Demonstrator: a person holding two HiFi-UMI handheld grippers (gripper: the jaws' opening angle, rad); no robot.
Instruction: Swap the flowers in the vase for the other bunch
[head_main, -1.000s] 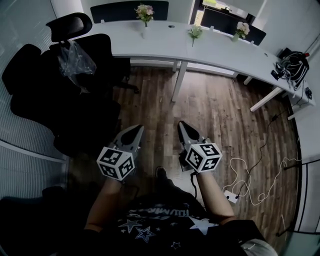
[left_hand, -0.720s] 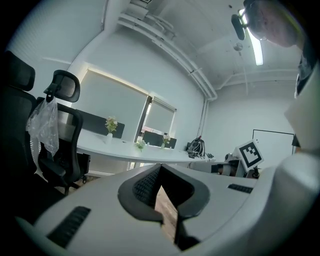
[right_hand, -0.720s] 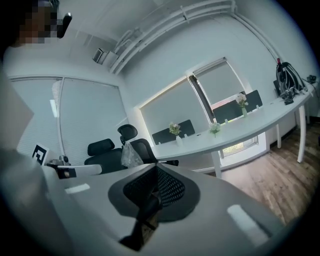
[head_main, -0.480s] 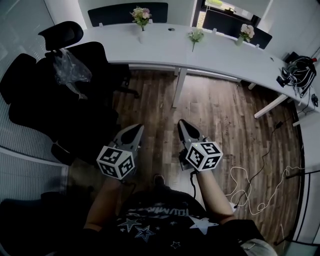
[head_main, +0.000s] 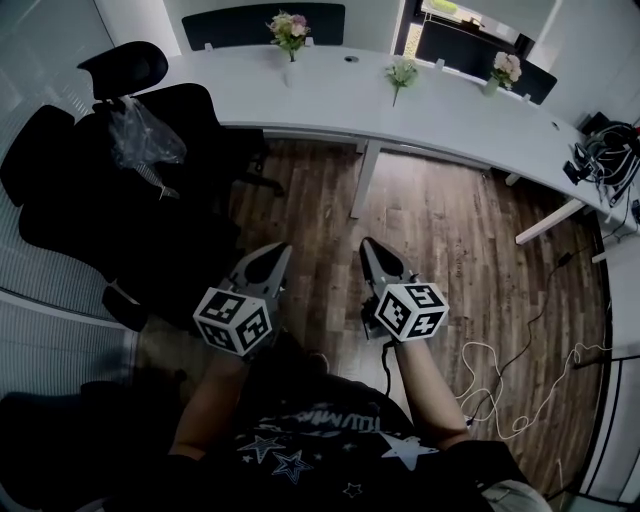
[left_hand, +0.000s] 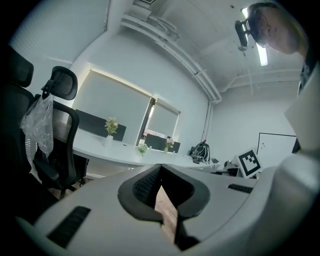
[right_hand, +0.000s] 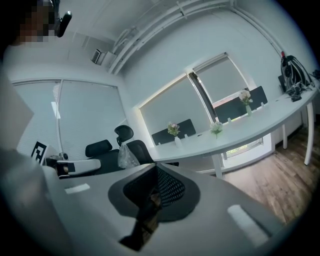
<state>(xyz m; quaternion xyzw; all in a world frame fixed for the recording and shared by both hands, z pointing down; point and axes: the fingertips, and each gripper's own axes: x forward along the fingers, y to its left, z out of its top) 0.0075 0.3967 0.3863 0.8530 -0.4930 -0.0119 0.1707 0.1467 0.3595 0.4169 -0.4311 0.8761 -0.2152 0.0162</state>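
Observation:
A long white desk (head_main: 330, 100) runs across the far side of the room. On it stand a pink bunch in a white vase (head_main: 290, 30), a white-green bunch (head_main: 402, 72) in the middle, and another pink bunch (head_main: 506, 68) to the right. The same flowers show small and far off in both gripper views, as the vase bunch (left_hand: 110, 126) (right_hand: 173, 129) and the middle bunch (left_hand: 143, 147) (right_hand: 216, 128). My left gripper (head_main: 277, 250) (left_hand: 161, 167) and right gripper (head_main: 368, 245) (right_hand: 155, 172) are held side by side over the wooden floor, well short of the desk. Both are shut and hold nothing.
Black office chairs (head_main: 120, 190) crowd the left side, one with a clear plastic bag (head_main: 145, 125) hung on it. A desk leg (head_main: 362, 180) stands ahead. A white cable (head_main: 510, 390) trails on the floor at the right. A bundle of cables (head_main: 610, 150) lies on the desk's right end.
The person has stepped toward the desk, so the floor and the white cable slide back in the head view. Both grippers keep their pose, side by side and shut.

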